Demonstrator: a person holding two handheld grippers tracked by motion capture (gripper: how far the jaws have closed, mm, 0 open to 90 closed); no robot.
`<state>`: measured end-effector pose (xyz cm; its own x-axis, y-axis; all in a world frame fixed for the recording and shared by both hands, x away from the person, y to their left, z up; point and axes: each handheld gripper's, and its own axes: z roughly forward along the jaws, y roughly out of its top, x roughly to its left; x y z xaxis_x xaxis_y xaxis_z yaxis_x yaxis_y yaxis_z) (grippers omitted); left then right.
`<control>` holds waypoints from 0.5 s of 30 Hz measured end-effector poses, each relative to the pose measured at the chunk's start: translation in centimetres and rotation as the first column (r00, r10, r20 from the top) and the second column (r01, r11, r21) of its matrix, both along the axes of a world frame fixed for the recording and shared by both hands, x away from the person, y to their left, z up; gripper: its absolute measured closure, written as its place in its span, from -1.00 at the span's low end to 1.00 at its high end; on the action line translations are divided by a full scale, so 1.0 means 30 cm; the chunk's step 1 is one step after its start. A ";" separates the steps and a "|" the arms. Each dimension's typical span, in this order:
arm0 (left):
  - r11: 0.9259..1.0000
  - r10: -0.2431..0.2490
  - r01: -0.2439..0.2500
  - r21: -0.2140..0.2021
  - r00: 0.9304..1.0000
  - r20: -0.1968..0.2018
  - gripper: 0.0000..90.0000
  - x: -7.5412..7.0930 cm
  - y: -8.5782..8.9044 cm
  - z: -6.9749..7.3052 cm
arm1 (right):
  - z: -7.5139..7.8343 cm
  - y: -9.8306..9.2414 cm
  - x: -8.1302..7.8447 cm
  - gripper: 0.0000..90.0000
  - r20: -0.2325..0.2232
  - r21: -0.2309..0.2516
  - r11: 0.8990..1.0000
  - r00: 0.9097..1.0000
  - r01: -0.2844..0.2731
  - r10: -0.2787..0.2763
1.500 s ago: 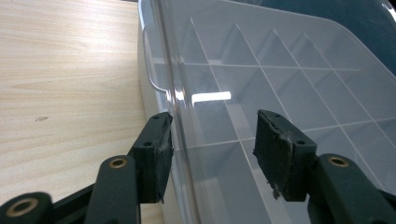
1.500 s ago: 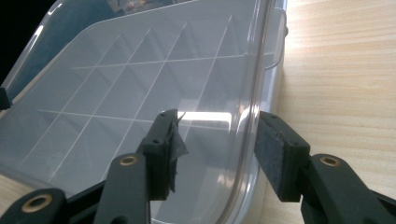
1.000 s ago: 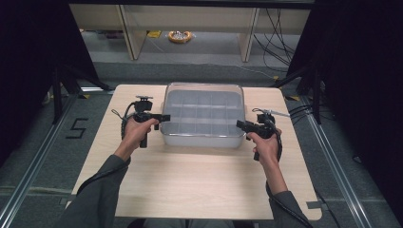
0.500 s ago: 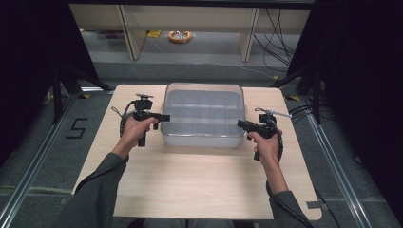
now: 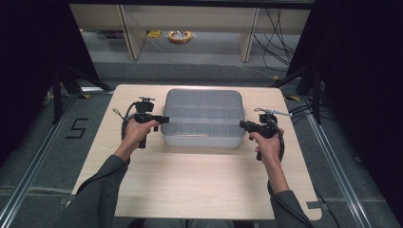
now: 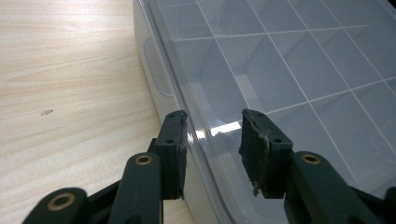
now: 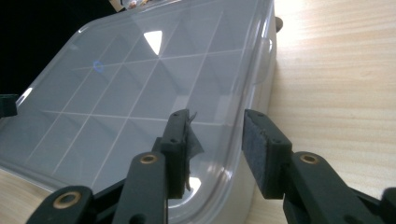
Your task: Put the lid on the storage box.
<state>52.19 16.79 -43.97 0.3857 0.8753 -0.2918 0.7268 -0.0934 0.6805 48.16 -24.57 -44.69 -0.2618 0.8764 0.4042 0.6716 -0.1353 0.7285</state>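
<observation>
A clear plastic compartment box (image 5: 203, 116) with its lid on sits at the middle of the far half of the wooden table (image 5: 199, 180). My left gripper (image 5: 165, 119) is at the box's left side. In the left gripper view its jaws (image 6: 212, 140) straddle the lid's rim (image 6: 196, 126), one pad beside the wall and one over the lid (image 6: 280, 60). They have just been closing, and a gap still shows. My right gripper (image 5: 242, 125) mirrors this at the right side, with its jaws (image 7: 215, 140) around the rim of the lid (image 7: 140, 79), also just closing.
Bare tabletop lies in front of the box and on both sides of it (image 6: 70, 70) (image 7: 336, 70). Beyond the table are a grey floor, shelf legs, cables and a yellow ring-shaped object (image 5: 179, 36). Black curtains stand on both sides.
</observation>
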 end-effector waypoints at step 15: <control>1.000 0.005 -0.004 -0.012 1.000 0.015 0.33 -0.015 -0.001 -0.006 | -0.024 0.003 0.016 0.53 0.054 -0.072 0.997 0.998 0.019 -0.015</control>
